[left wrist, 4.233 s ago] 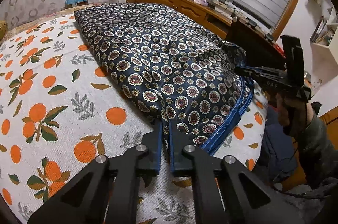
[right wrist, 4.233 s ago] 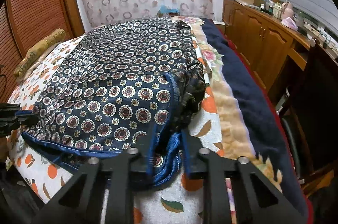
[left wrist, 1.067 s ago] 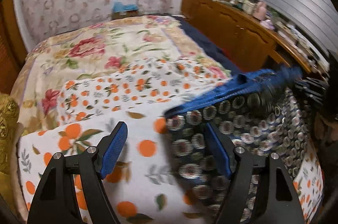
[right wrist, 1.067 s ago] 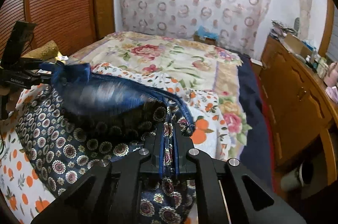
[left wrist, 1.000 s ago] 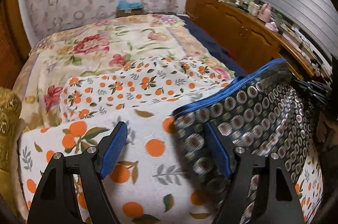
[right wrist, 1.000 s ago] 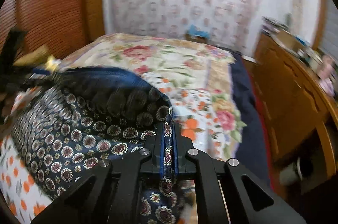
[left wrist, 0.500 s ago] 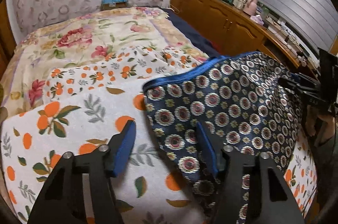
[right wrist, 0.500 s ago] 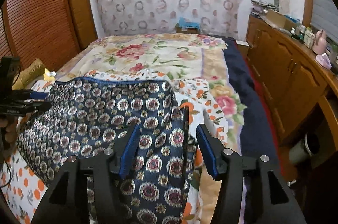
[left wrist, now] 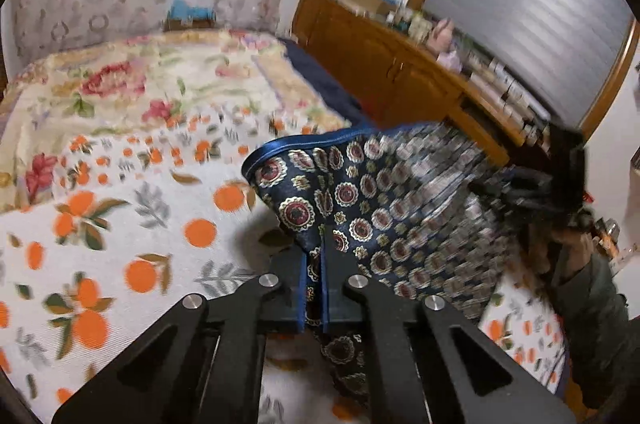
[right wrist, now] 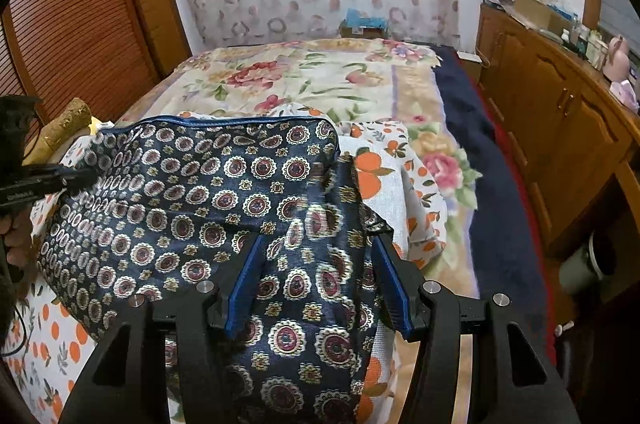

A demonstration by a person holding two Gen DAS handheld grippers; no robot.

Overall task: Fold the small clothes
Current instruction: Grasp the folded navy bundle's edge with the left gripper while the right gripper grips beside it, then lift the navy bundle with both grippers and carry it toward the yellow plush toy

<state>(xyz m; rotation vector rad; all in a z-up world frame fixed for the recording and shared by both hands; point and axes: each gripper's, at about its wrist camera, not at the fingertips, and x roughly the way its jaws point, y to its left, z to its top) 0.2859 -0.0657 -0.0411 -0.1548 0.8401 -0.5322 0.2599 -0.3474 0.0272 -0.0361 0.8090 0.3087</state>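
A navy garment with round medallion print and blue trim (left wrist: 360, 200) lies folded on the orange-print cloth on the bed. My left gripper (left wrist: 315, 260) is shut on its near left edge. In the right wrist view the same garment (right wrist: 224, 200) spreads in front of my right gripper (right wrist: 316, 260), which is open, its blue pads on either side of the cloth without pinching it. The left gripper shows at the far left of that view (right wrist: 36, 180), and the right gripper shows blurred at the right of the left wrist view (left wrist: 532, 192).
The orange-print cloth (left wrist: 120, 232) covers the near part of the bed, over a floral blanket (right wrist: 312, 80). A wooden cabinet (right wrist: 560, 104) with clutter on top runs along the right. A wooden shutter door (right wrist: 80, 24) and a gold cushion (right wrist: 64, 124) are on the left.
My left gripper, open half a second ago, has shut on the garment's near edge. My right gripper has stayed open after releasing the cloth. The garment's folded top edge has settled on the bed.
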